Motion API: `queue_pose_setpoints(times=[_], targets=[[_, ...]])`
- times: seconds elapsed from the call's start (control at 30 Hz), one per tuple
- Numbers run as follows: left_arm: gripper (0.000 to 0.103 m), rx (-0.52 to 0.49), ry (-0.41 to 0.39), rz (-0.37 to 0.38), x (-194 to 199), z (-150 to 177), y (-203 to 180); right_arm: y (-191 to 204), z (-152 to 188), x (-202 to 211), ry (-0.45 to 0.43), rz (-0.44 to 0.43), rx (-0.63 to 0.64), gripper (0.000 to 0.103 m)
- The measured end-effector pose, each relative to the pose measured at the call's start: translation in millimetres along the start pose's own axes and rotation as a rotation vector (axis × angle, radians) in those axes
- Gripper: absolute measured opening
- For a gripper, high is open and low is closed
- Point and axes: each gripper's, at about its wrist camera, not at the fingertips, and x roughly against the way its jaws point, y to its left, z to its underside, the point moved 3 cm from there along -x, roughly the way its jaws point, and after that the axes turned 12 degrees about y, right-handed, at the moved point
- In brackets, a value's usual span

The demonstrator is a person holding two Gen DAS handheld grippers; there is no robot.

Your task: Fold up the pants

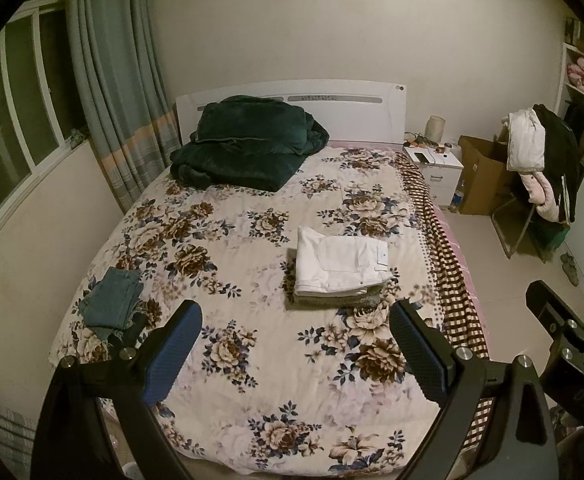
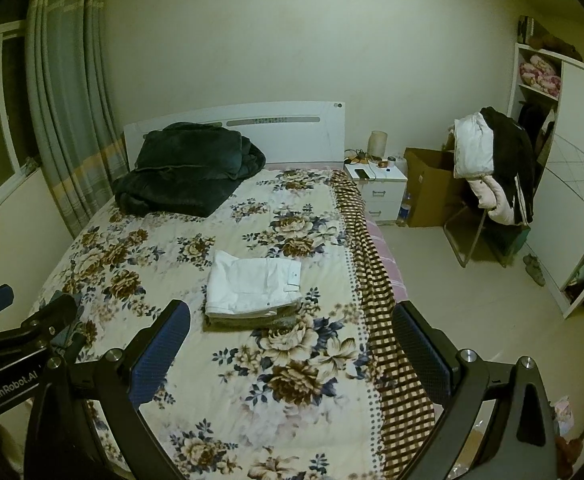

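Both grippers, left [image 1: 296, 354] & right [image 2: 290, 354]: jaws apart, empty. White pants [image 1: 342, 266] lie folded on bed [image 1: 252, 380]. Risk: grabbing jeans [image 1: 112, 300] by one layer unravels stack.

A dark green blanket [image 1: 248, 140] lies by the headboard [image 1: 292, 98]; clothes, perhaps jackets, drape a chair [image 1: 540, 168].

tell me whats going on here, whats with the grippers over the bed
A person holds a two-finger gripper in each hand above a bed with a floral cover, folding pants. Both the left gripper and the right gripper are open and hold nothing. White pants lie folded on top of a small stack mid-bed. A crumpled pair of blue jeans sits at the left edge, not yet folded.
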Motion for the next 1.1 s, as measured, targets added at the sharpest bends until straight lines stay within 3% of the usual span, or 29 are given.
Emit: queue_pose_setpoints(times=[1.1], targets=[[0.096, -0.017, -0.015, 0.004, 6, -11, -4, 2, 9, -6, 0.016, -0.012, -0.016, 0.103]])
